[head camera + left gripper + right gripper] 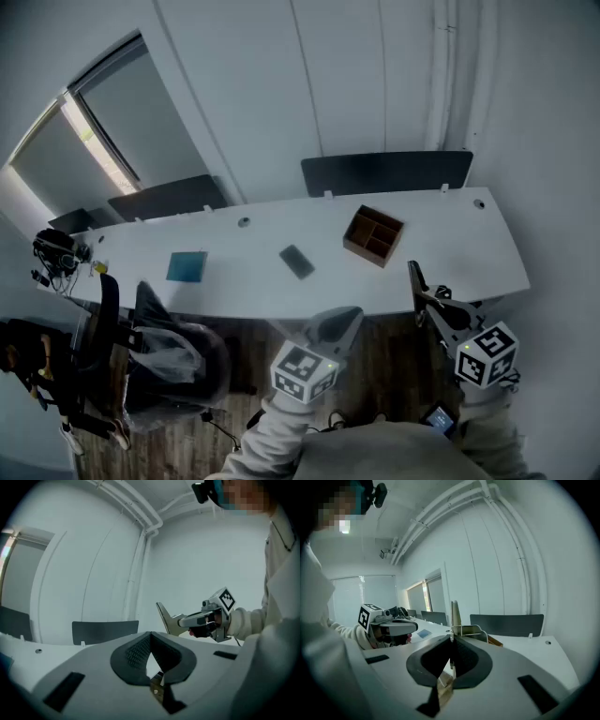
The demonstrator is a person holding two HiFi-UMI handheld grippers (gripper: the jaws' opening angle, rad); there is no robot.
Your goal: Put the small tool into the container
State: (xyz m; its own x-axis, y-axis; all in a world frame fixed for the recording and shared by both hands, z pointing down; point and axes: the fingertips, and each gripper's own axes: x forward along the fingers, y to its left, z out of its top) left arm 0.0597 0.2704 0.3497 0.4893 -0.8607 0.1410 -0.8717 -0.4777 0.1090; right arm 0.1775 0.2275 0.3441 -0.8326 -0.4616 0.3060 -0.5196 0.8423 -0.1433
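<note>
- White worktop (450, 246) carries the small dark tool (297, 262) flat at mid-length, well apart from the wooden container (384, 217) nearer its right end.
- Left gripper (345, 320) and right gripper (414, 276), by the near edge: fingers closed, gripping nothing.

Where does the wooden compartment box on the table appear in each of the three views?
Head view: wooden box on the white table, right of centre.
Left gripper view: not in it.
Right gripper view: only a brown edge, apparently the box, low and just right of centre.
Shared landmark: the dark chair behind the table.
</note>
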